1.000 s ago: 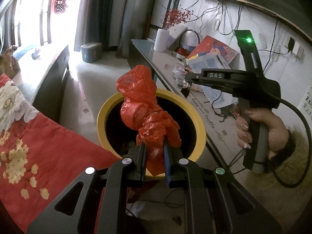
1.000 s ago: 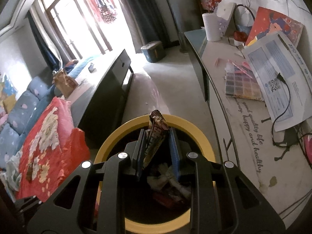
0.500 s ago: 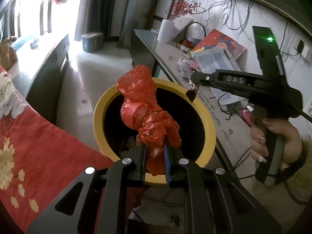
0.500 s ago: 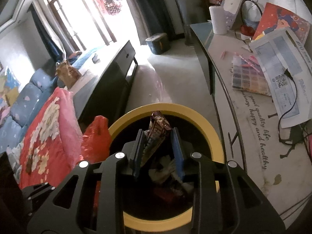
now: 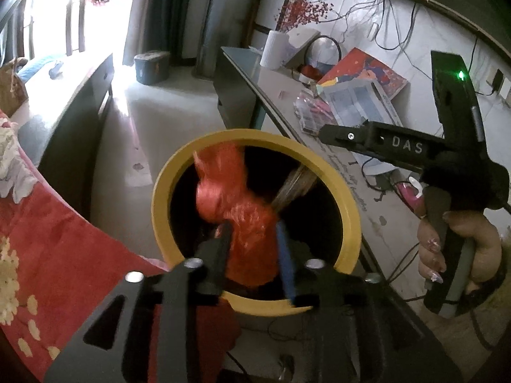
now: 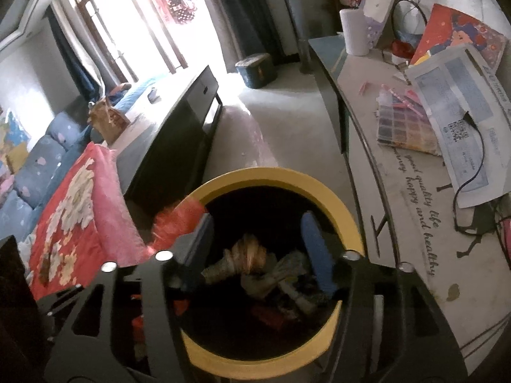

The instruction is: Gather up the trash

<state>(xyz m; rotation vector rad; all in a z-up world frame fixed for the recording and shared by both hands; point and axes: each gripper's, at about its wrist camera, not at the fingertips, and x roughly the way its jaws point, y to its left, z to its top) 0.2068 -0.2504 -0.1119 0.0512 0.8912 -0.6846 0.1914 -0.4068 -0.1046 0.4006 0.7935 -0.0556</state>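
Two grippers: both sit over the mouth of the yellow-rimmed bin (image 6: 348, 220), which stands on the floor beside the desk (image 6: 412, 191).
Left gripper (image 5: 254, 242): jaws parted a little, the red plastic bag (image 5: 236, 198) blurred between them above the bin; whether it is gripped or slipping free I cannot tell.
Right gripper (image 6: 258, 249): jaws spread wide, nothing between them.
Wrapper (image 6: 247, 253): lies inside the bin on top of the other rubbish.
Step in hand: probably the drop, with the right side's piece in and the bag going.
Next move: likely spread the left jaws fully so the bag falls inside the rim, then lift both clear.
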